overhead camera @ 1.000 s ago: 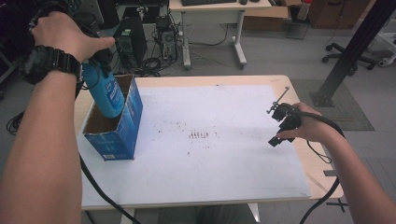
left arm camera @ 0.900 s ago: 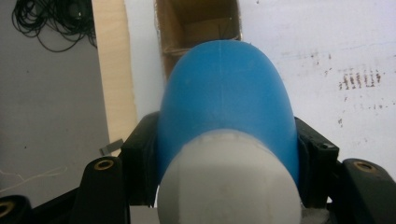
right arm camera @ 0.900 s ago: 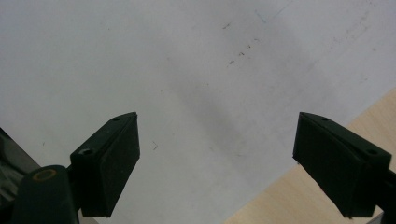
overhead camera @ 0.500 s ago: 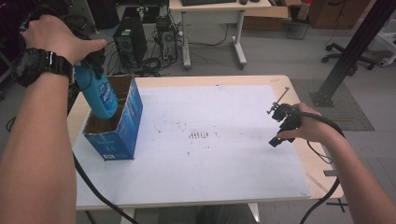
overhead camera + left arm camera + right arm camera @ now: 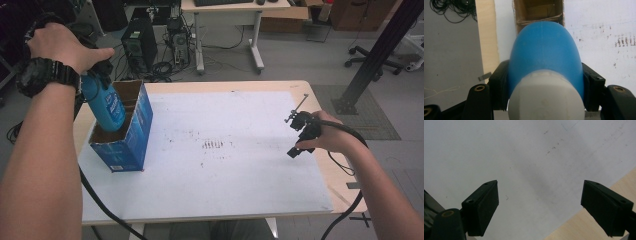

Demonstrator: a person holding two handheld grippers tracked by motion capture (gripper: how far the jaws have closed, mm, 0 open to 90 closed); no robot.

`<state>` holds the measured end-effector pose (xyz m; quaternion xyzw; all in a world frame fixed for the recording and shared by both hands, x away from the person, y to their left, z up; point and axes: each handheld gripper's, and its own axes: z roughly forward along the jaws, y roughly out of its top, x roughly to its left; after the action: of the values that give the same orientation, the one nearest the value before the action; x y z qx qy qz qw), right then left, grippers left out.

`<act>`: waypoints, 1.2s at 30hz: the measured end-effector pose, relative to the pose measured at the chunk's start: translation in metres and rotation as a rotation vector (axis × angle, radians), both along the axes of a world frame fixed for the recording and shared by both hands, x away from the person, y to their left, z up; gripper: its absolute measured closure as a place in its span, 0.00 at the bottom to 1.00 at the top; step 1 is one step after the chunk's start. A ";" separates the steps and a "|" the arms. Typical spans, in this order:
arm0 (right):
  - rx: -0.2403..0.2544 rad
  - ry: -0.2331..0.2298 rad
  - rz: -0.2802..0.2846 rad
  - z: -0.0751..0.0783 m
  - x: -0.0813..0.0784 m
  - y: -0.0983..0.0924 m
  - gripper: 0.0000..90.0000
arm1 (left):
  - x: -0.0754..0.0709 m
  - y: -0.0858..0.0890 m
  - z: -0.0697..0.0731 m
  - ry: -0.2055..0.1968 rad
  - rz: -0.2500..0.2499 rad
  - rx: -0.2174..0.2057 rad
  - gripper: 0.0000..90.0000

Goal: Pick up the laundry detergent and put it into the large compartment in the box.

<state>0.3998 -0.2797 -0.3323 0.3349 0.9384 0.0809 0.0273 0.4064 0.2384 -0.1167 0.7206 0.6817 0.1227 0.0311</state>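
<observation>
Left claw clamped on blue bottle, its base dipping into the open box at bench 9 o'clock; right claw apart, empty, at 3 o'clock.

This looks like an office or lab workroom: a grey carpeted floor, a black desktop computer tower standing amid tangled black cables, a light wooden desk on white metal legs, a black wheeled office chair base, and brown cardboard boxes.
</observation>
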 end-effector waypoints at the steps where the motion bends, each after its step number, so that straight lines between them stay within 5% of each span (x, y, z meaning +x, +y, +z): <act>1: -0.001 0.000 0.002 0.000 0.000 0.000 0.16 | 0.000 0.000 -0.001 -0.002 0.002 -0.001 0.42; 36: -0.004 0.010 0.002 -0.006 0.000 -0.001 0.16 | 0.011 0.004 -0.062 0.069 0.000 -0.017 0.42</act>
<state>0.3996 -0.2804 -0.3385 0.3343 0.9390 0.0775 0.0229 0.4175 0.2422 -0.1785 0.7240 0.6834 0.0923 0.0137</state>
